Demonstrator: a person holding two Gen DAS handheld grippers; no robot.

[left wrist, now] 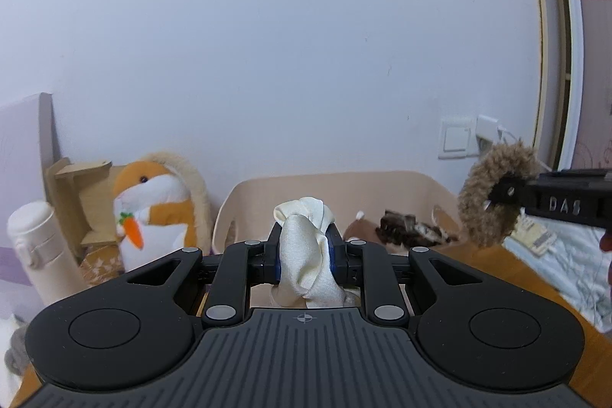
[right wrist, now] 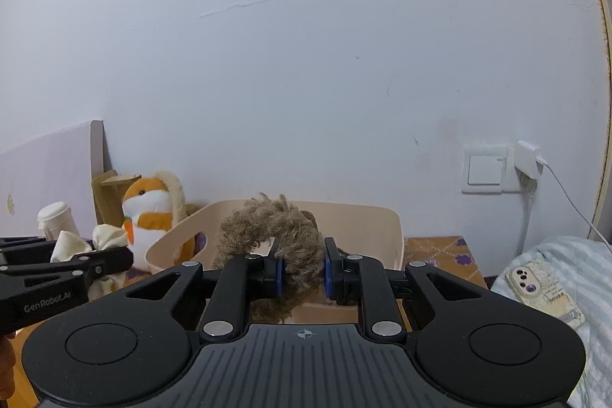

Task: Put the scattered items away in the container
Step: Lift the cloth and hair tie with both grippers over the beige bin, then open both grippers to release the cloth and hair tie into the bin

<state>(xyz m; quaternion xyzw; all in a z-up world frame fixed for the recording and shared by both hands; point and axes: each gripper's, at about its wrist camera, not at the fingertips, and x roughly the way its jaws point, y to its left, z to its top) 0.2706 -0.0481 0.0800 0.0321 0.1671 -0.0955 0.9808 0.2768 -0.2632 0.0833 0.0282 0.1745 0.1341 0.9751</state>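
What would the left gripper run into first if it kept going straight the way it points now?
Most likely the beige basket. The left gripper, shut on a cream cloth, points slightly down at its open top, so the cloth would probably reach the near rim or the inside first. Depth is hard to judge here.

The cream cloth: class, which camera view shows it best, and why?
The left wrist view. There the cream cloth sits centred and large, pinched in the left gripper before the beige basket. The right wrist view shows it only small at the left edge, partly hidden by that gripper.
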